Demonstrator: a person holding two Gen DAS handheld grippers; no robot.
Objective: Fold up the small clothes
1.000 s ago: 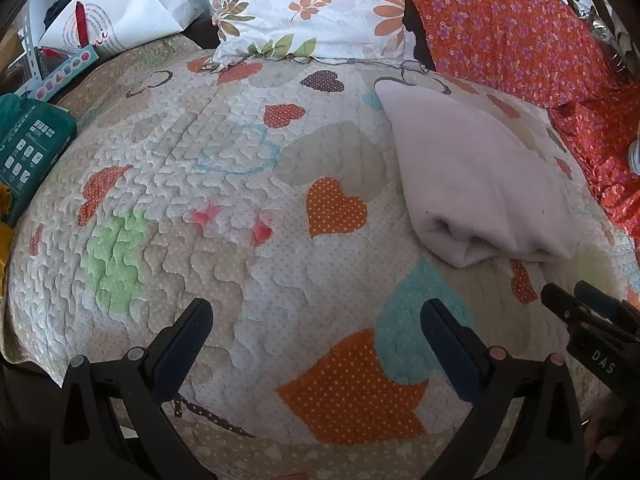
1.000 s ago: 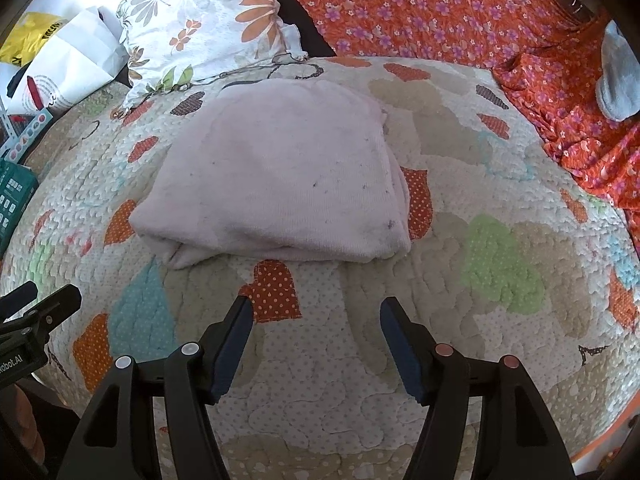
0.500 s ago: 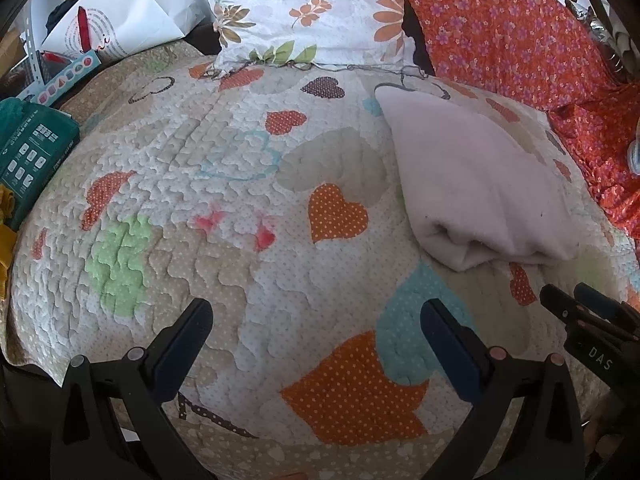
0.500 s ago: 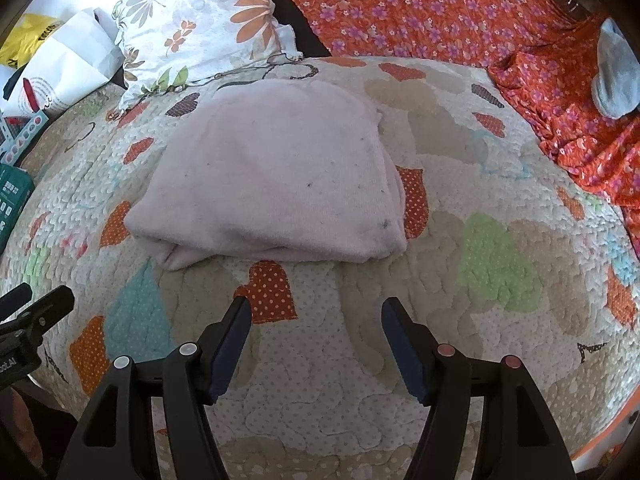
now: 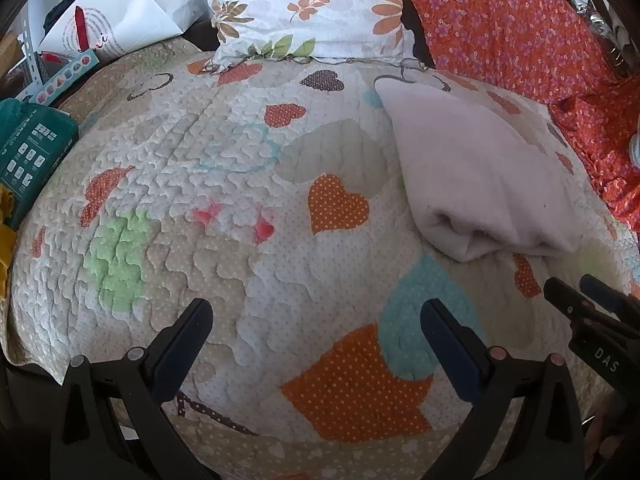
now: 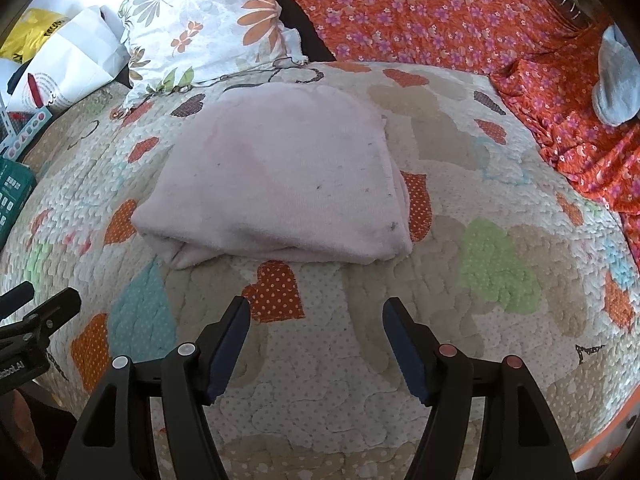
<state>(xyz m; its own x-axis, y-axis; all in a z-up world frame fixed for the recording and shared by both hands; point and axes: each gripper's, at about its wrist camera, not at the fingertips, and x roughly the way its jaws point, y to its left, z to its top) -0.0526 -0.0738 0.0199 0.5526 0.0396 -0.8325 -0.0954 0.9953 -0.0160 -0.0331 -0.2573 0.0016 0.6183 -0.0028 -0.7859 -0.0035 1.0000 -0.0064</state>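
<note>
A pale pink garment (image 6: 276,180) lies folded into a thick rectangle on the heart-patterned quilt (image 6: 500,264). It also shows at the right of the left wrist view (image 5: 484,172). My right gripper (image 6: 316,312) is open and empty, a short way in front of the garment's near edge. My left gripper (image 5: 316,316) is open and empty over bare quilt, left of the garment. The right gripper's tip shows at the right edge of the left wrist view (image 5: 592,300).
A floral pillow (image 5: 304,4) and an orange flowered sheet (image 6: 440,8) lie behind the quilt. A white bag (image 5: 116,20) and a green box (image 5: 28,152) sit at the left. A grey cloth (image 6: 616,80) lies at the far right.
Both grippers have drawn slightly back and down from the garment. The garment has not moved and both stay open.
</note>
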